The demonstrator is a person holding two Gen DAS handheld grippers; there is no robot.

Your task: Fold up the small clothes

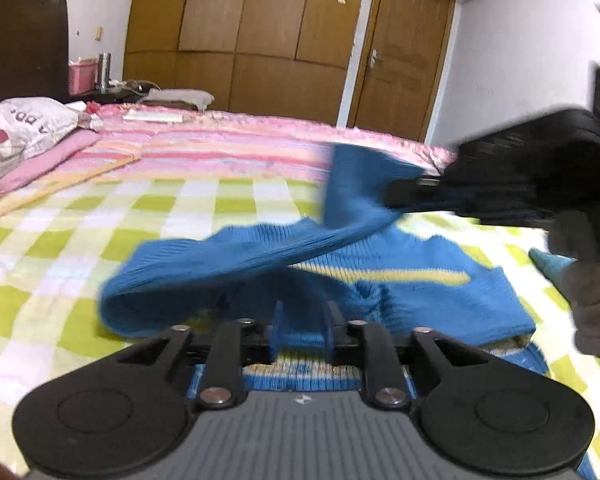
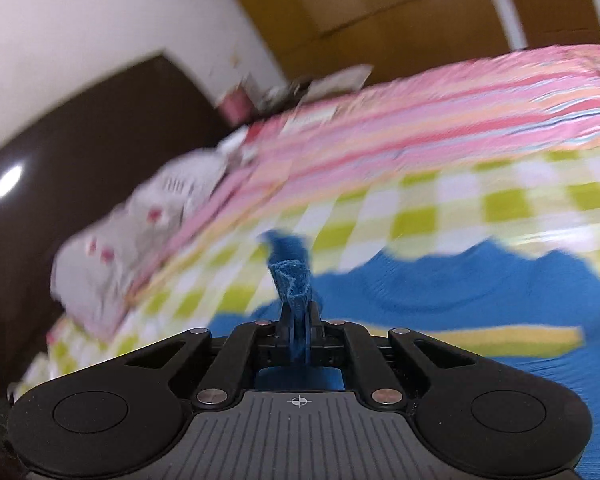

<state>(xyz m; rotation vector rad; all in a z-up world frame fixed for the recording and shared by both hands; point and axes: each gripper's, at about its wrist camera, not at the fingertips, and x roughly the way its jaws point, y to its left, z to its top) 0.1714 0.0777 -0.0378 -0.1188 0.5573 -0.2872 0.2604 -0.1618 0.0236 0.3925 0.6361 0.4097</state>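
Blue knit sweater (image 1: 420,280) w/ 1 yellow stripe lies on the bed (image 1: 100,216), on the green/white check sheet; pink striped blanket (image 1: 228,140) further back. Right hand-held gripper (image 2: 299,320) is clamped on a bunched bit of the sweater's sleeve (image 1: 220,272), knit squeezed tight between the 2 fingers and sticking out past the tips. In the left wrist view that same gripper comes in from the right edge, a person's hand (image 1: 592,292) on its grip, and the sleeve is lifted off the bed, hanging in a twisted band from the pinch point down toward the sweater body. Left hand-held gripper (image 1: 302,336) sits low over the sweater's near edge, fingers partly apart; blue knit shows in the gap between them, but pads don't look to be pressing on it, so not a grip as far as I can tell. Striped hem of the sweater is visible right under the left gripper body. Both views blurred, right wrist view esp. Background: pillow (image 1: 20,128) w/ red print at the bed's left, dark headboard (image 1: 24,36) behind it, wooden wardrobe (image 1: 252,28) and door (image 1: 404,48) on the far wall, pink box (image 1: 81,74) and metal flask (image 1: 105,72) on the nightstand. Sweater body otherwise flat on the sheet, neck area toward the far side.
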